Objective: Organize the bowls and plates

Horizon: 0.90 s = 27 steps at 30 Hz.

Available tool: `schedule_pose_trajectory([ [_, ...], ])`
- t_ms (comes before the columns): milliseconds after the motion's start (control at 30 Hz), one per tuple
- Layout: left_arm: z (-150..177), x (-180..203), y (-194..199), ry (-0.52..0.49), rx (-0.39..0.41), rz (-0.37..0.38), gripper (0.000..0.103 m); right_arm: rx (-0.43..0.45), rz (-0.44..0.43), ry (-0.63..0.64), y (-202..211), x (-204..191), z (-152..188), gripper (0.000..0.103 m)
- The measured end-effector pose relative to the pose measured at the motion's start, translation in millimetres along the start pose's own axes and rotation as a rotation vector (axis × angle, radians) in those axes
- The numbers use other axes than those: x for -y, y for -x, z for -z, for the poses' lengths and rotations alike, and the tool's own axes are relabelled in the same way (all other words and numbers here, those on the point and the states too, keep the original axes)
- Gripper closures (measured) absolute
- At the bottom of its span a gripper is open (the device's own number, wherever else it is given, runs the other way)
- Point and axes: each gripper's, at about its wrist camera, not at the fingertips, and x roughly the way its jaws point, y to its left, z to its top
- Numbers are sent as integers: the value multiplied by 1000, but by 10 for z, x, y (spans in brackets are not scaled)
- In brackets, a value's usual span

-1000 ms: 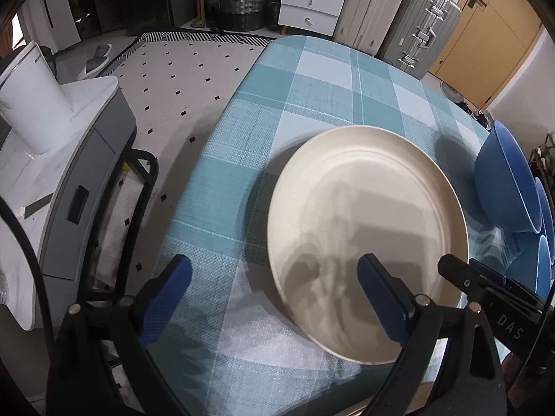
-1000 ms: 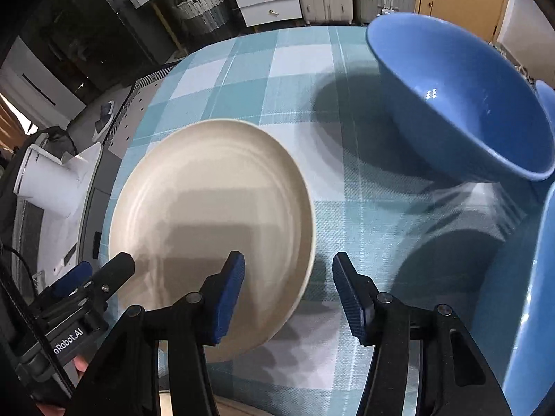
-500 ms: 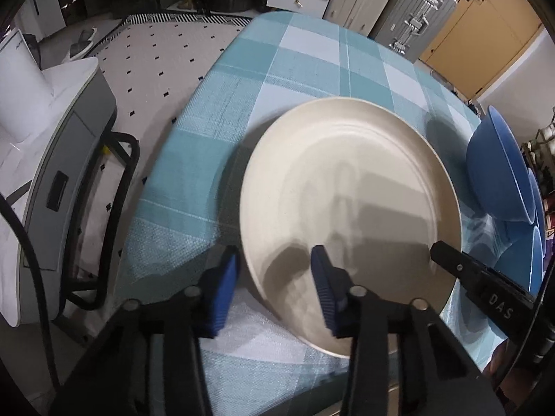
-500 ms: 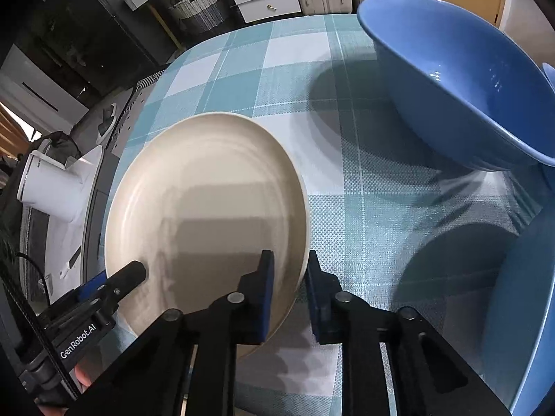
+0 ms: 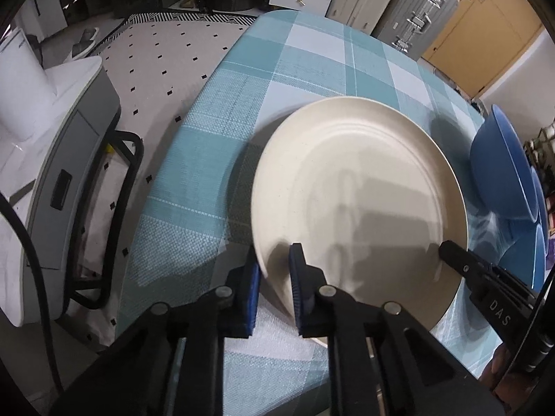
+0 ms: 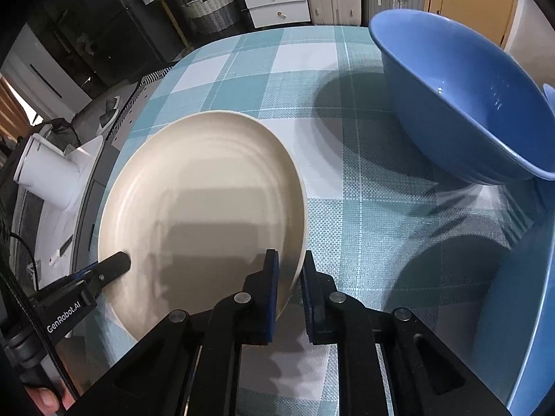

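Now | L gripper (image 5: 274, 274) closing, rim of plate (image 5: 360, 190) btwn fingers | R gripper (image 6: 288, 270) closing, opposite rim.

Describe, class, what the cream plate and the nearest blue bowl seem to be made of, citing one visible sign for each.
Cream plate: probably matte plastic or plant-fibre composite; its surface is dull, faintly speckled, with soft moulded rings and no sharp highlights. Blue bowl: looks like glazed ceramic, possibly glossy melamine; small bright glints show inside on a smooth, even colour.

A table under a teal-and-white checked cloth (image 5: 312, 69) carries a cream plate (image 5: 364, 190) near its front edge, with blue bowls (image 6: 461, 104) grouped to the right.
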Motion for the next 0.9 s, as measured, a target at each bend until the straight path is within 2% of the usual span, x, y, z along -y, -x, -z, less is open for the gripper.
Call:
schedule_pose_trajectory([
  [433, -160, -84, -46, 40, -15, 15, 87, 9, 4, -49, 4, 89, -43, 91],
  [533, -184, -37, -62, 11, -6, -4, 86, 19, 1, -57, -10, 102, -64, 89],
  [600, -211, 4, -75, -17, -8, -19, 84, 12, 1, -66, -35, 109, -65, 80],
  [733, -283, 25, -95, -33, -7, -34, 84, 14, 15, -26, -67, 42, -108, 79],
  [900, -269, 65, -97, -70, 44, -56, 83, 32, 29, -9, -82, 4, -118, 79],
])
